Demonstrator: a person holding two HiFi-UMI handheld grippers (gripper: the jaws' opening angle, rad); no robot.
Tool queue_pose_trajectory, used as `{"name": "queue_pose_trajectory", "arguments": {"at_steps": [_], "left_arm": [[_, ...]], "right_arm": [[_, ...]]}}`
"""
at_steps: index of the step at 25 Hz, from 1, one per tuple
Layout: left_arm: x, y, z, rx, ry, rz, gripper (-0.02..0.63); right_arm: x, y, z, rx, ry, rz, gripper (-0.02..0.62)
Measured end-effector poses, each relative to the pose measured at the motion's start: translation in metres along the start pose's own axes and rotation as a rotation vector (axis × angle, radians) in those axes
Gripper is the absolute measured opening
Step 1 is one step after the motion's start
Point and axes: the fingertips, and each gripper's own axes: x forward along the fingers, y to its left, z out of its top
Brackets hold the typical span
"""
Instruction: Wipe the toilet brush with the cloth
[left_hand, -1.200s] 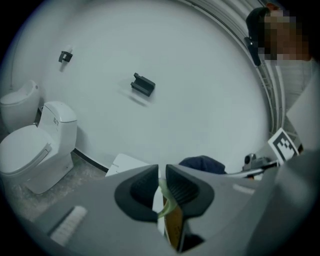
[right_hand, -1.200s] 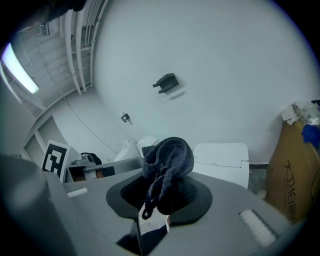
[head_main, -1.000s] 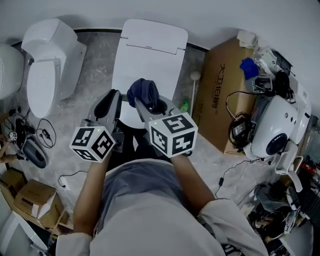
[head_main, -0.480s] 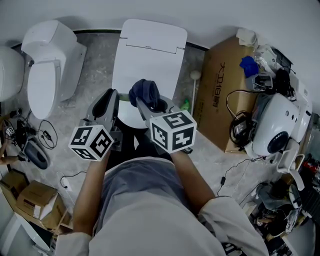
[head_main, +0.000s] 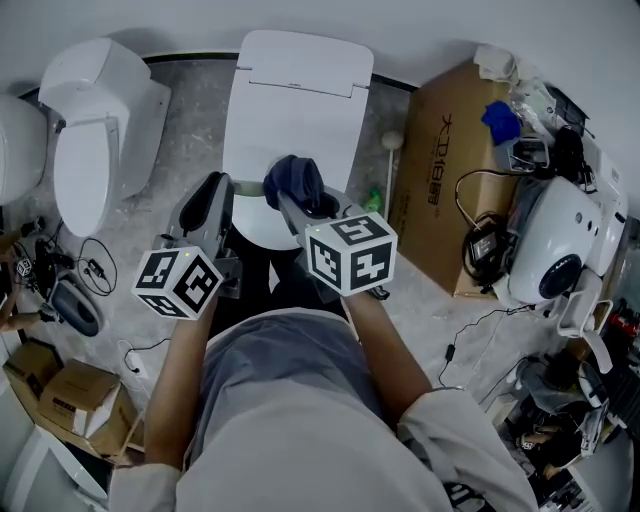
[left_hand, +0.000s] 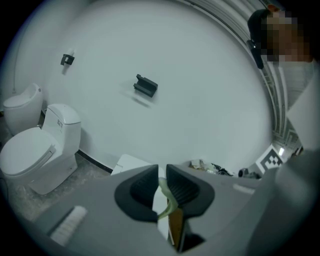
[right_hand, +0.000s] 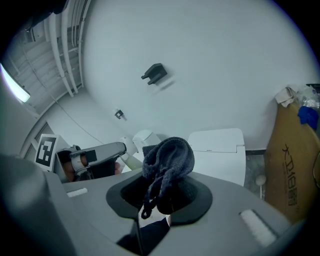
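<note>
My right gripper is shut on a bunched dark blue knitted cloth, which bulges above the jaws and trails a loop downward. To its left, my left gripper is shut on a thin pale green strip, apparently part of the toilet brush. In the right gripper view that pale piece sticks out from the left gripper's tips, a short gap left of the cloth. The rest of the brush is hidden under the grippers in the head view. Both grippers hover over the front of a white toilet.
A white toilet with a shut lid lies straight ahead and a second toilet at the left. A cardboard box stands to the right, with a white round-topped stick beside it. Cables and appliances crowd the right; small boxes sit lower left.
Both grippers have edged slightly forward toward the toilet lid. Their holds on the cloth and the pale green piece are the same.
</note>
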Motion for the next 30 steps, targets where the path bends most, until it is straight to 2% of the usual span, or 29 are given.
{"name": "queue_pose_trajectory", "arguments": {"at_steps": [16,30], "left_arm": [[-0.004,0.002,-0.005,0.000,0.010,0.000,0.000],[-0.008,0.001,-0.007,-0.003,0.001,0.004,0.000]], "right_arm": [[0.008,-0.023,-0.034,0.070,0.043,-0.028,0.097],[0.023,-0.040,-0.075,0.120,0.126,-0.049,0.097]]}}
